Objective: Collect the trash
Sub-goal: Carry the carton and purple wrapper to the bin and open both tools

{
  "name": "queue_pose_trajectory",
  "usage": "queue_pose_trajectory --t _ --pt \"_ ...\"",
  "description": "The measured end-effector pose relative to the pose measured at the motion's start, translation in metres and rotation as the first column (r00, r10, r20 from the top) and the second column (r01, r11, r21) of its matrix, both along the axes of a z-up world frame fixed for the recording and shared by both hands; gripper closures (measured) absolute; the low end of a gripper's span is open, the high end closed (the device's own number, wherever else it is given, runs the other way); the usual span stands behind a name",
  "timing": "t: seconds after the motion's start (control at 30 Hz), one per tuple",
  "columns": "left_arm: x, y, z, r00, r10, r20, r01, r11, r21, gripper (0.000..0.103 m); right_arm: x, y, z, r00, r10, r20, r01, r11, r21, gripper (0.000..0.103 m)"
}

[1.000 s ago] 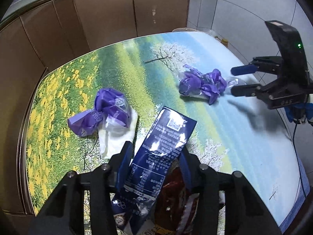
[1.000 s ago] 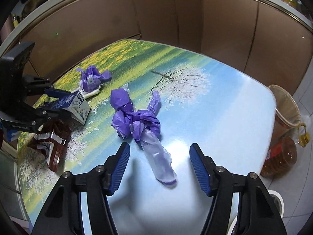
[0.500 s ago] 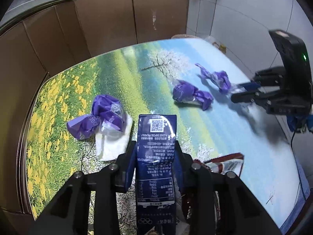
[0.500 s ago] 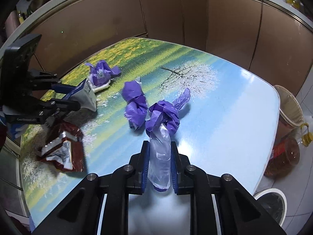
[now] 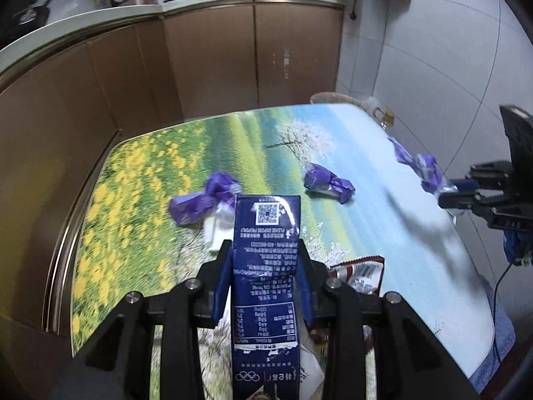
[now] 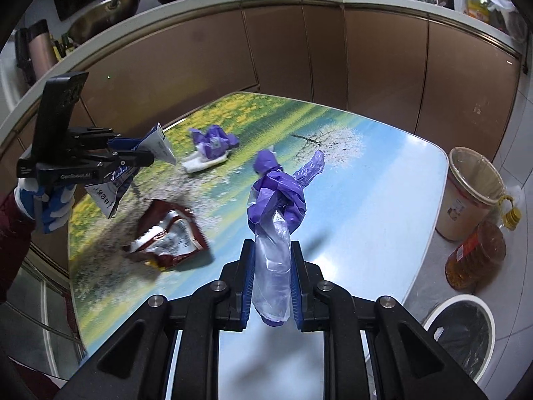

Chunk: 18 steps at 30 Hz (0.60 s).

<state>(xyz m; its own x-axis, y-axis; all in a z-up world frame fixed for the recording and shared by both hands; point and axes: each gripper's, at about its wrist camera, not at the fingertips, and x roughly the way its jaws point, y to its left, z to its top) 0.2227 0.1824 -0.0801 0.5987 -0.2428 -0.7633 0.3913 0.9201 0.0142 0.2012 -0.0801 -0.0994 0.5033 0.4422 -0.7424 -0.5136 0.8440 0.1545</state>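
Note:
My left gripper (image 5: 265, 260) is shut on a dark blue milk carton (image 5: 265, 266) and holds it above the table; it shows in the right wrist view (image 6: 133, 153) too. My right gripper (image 6: 271, 266) is shut on a purple and clear plastic wrapper (image 6: 276, 206), lifted off the table, also seen in the left wrist view (image 5: 423, 166). On the table lie a purple wrapper on white tissue (image 5: 206, 200), a second purple wrapper (image 5: 328, 183) and a red snack bag (image 6: 170, 236).
The table (image 6: 383, 200) has a landscape print. A beige waste bin (image 6: 473, 186) and an oil bottle (image 6: 476, 253) stand on the floor right of it, with a white bin (image 6: 459, 333) nearer. Brown cabinets ring the back.
Both grippers have risen with their loads. The right one closed on the purple wrapper a second ago and lifted it, leaving one purple piece on the table.

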Motion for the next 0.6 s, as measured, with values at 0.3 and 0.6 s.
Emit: queue_pose_trajectory --t 0.3,0.6 --pt "-0.057 0.034 0.049 0.987 0.125 0.097 -0.115 0.988 -0.101 0.070 -0.051 -0.011 0.033 0.998 -0.031 0.062 0.029 0.999 0.036 0.084" --pt "-0.114 0.053 0.088 0.960 0.213 0.183 -0.183 0.969 -0.167 0.070 -0.102 -0.023 0.072 0.988 -0.044 0.147 0.036 0.998 0.051 0.084"
